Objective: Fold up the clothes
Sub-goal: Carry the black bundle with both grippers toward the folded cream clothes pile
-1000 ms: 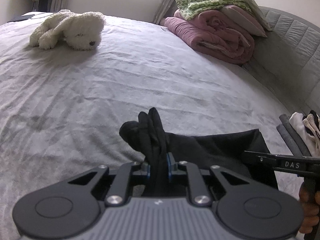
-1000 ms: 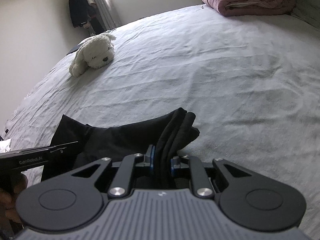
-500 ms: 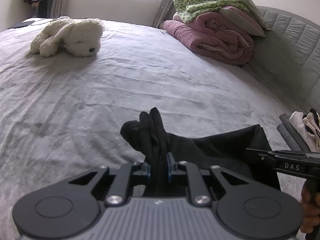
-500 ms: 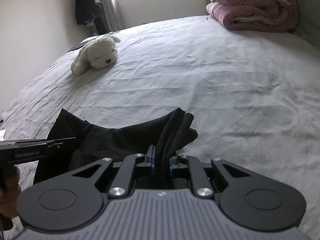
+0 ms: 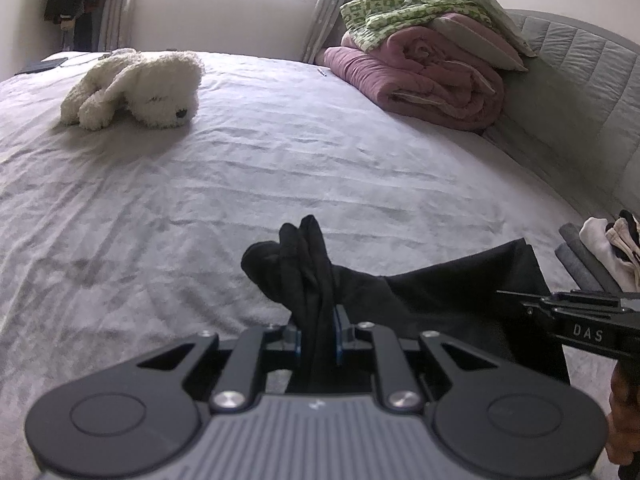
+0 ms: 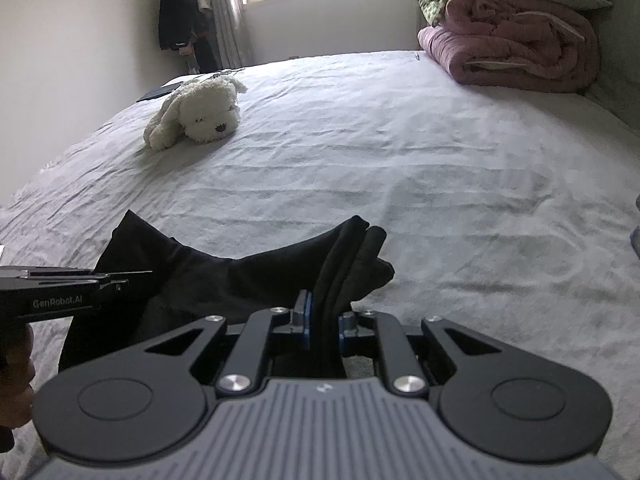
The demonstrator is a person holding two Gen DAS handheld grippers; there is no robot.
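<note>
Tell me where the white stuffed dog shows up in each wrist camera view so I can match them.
Left wrist view: white stuffed dog lies upper left on the grey bed sheet.
Right wrist view: white stuffed dog lies upper left of centre, head toward the camera.
Shared landmark: the rolled pink quilt, upper right in both.

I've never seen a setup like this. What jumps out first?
A black garment stretches between the left gripper and the right gripper, each pinching a bunched end just above the grey bed. Farther back lie a white plush dog and, by the headboard, folded pink bedding.
</note>
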